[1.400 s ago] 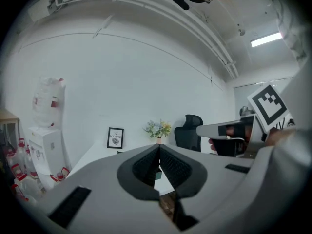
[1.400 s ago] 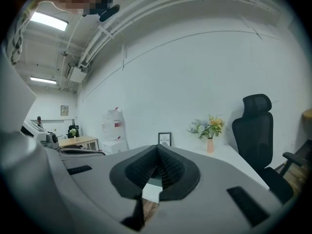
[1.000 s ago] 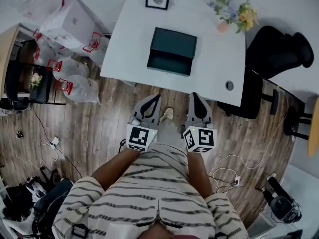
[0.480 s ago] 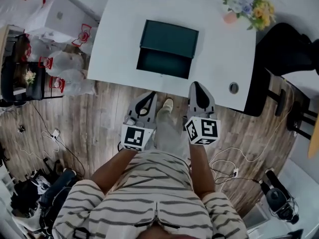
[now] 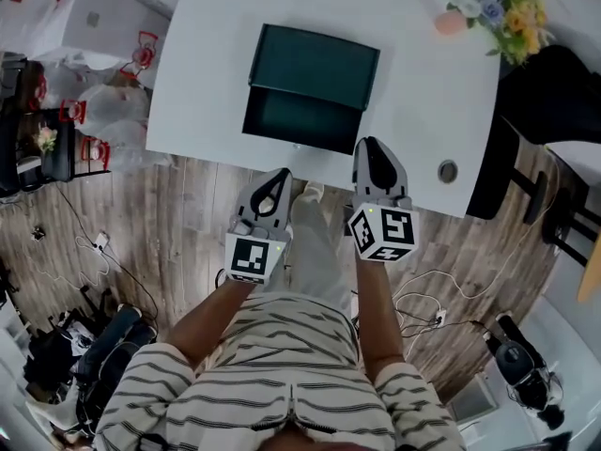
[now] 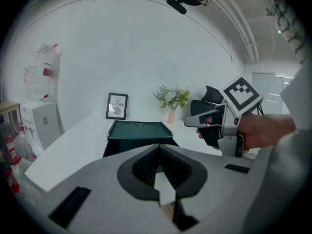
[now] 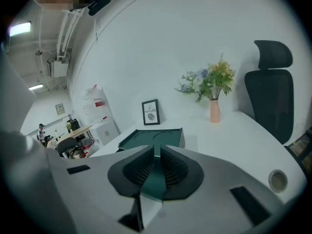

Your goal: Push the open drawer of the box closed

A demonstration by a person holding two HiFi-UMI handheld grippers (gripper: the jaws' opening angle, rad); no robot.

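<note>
Lying just ahead of right hand-held gripper (image 5: 372, 146): open drawer (image 5: 299, 121).

Floor: grey-brown wood planks (image 5: 178, 224), cables (image 5: 441, 299) at lower right.
Desk: white (image 5: 423, 101), upper centre.
Chair: black (image 5: 554, 92), upper right.
Wall: plain white (image 7: 161, 48).

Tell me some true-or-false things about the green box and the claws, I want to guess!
1. The drawer of the green box is pulled out. True.
2. The right claw is touching the drawer. False: it hovers by the near edge of the table, apart from the drawer.
3. The flowers stand in a pink vase on the table. True.
4. The left claw holds a cup. False: it is shut and empty.
</note>
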